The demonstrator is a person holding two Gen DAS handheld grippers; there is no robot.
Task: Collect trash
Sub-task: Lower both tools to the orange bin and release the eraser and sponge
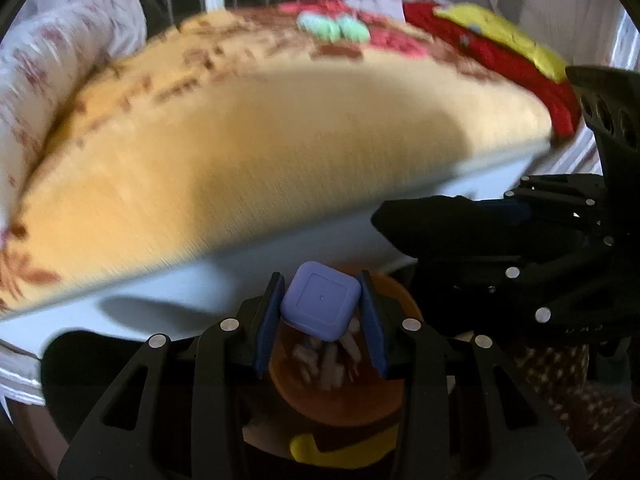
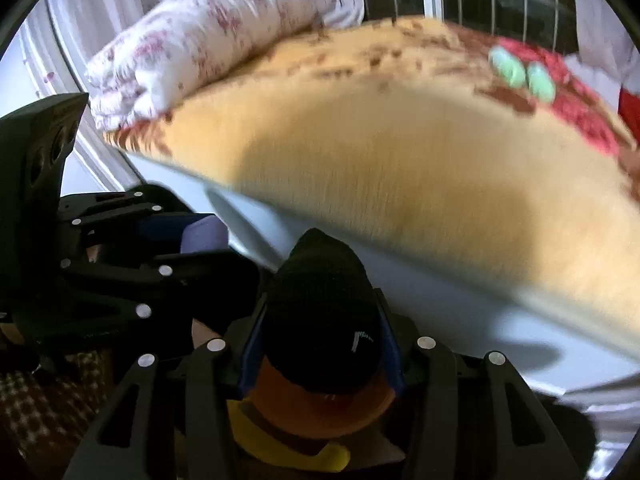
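Purple case [image 1: 319, 305], stiff and slick, sits clamped in my left gripper [image 1: 322, 316]; black sock [image 2: 320, 312], soft, pinched in my right gripper [image 2: 320, 344], near the orange bin [image 1: 340, 396].

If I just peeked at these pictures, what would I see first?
First, the little purple square case pinched in the left hand-held gripper, right above an orange bin with scraps inside. Next, the black sock squeezed in the right hand-held gripper, over the same bin. Behind them spreads a big yellow-orange bed cover, with a flowery white pillow at its far end.
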